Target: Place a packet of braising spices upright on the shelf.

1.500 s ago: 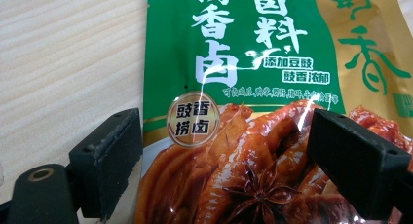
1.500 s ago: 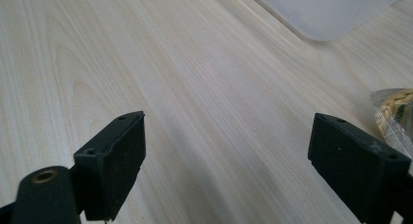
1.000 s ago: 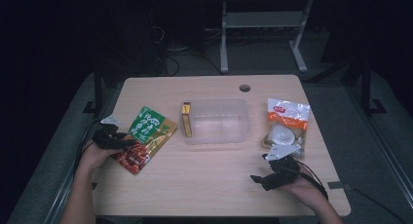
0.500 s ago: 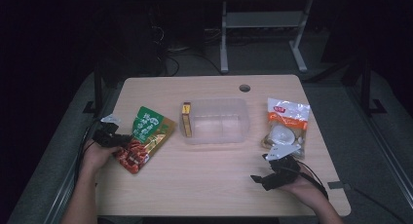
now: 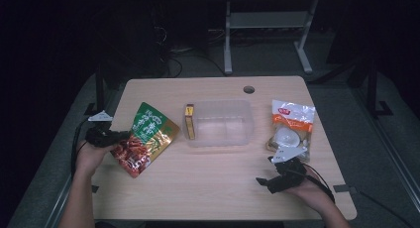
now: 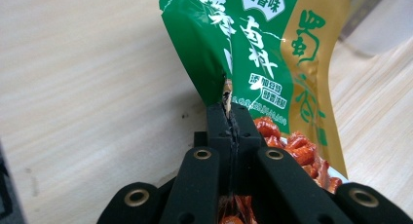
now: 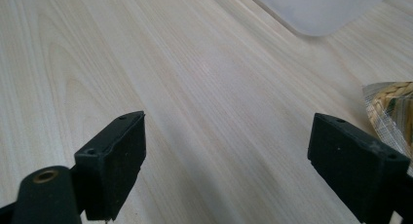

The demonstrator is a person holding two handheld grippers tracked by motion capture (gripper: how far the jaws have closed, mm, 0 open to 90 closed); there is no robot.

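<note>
Forearms enter from the near edge of the pale wood table [image 5: 208,188], each hand carrying a black tool. The right tool [image 5: 270,182] rests low near the right front of the table, its jaws spread wide with nothing but bare wood between them, as the right gripper view confirms [image 7: 226,156]. The left tool [image 5: 115,137] sits at the left edge, jaws pressed tight together on the edge of a green and red snack bag [image 5: 145,137]; the left gripper view shows the foil pinched between them [image 6: 229,121]. Just beyond the right tool lies a white and orange packet [image 5: 292,126]. Farther in, mid-table, stands a clear plastic tub [image 5: 220,123], with a small yellow box [image 5: 189,121] touching its left wall. A round cable hole [image 5: 248,89] marks the far edge.
</note>
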